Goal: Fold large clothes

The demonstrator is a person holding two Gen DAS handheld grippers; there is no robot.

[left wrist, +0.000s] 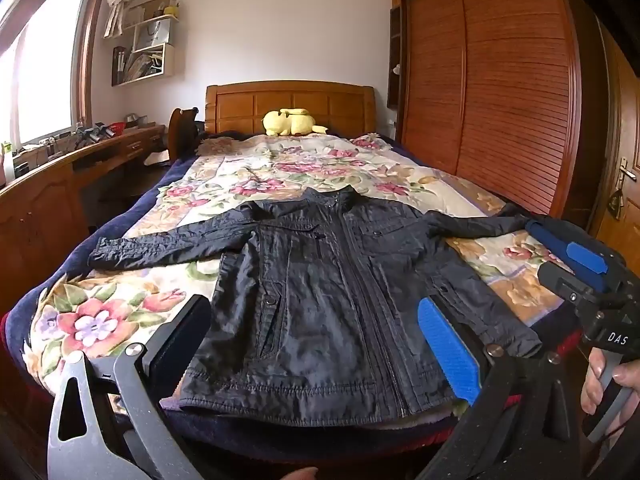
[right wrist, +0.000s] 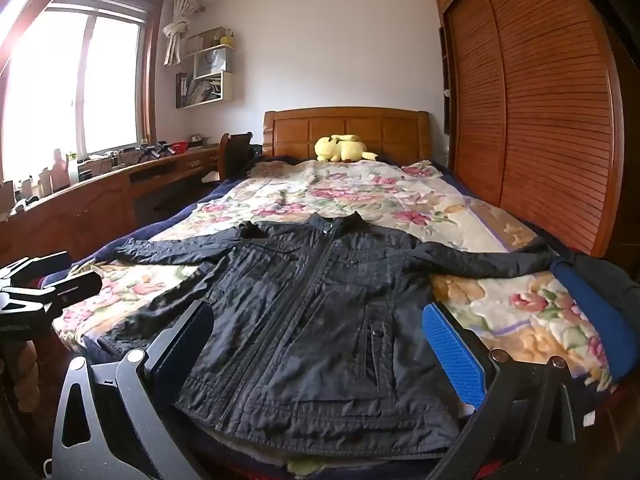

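Note:
A black zip jacket (left wrist: 320, 280) lies flat, face up, on the floral bedspread, collar toward the headboard, both sleeves spread out sideways. It also shows in the right wrist view (right wrist: 312, 320). My left gripper (left wrist: 316, 340) is open and empty, held above the jacket's hem at the foot of the bed. My right gripper (right wrist: 320, 348) is open and empty, also above the hem. The right gripper shows at the right edge of the left wrist view (left wrist: 568, 252), near the jacket's right sleeve. The left gripper shows at the left edge of the right wrist view (right wrist: 52, 276).
The bed (left wrist: 120, 304) has a wooden headboard (left wrist: 292, 104) with a yellow plush toy (left wrist: 290, 122) in front of it. A wooden desk (left wrist: 60, 176) with clutter runs along the left under the window. A slatted wooden wardrobe (left wrist: 500, 92) stands on the right.

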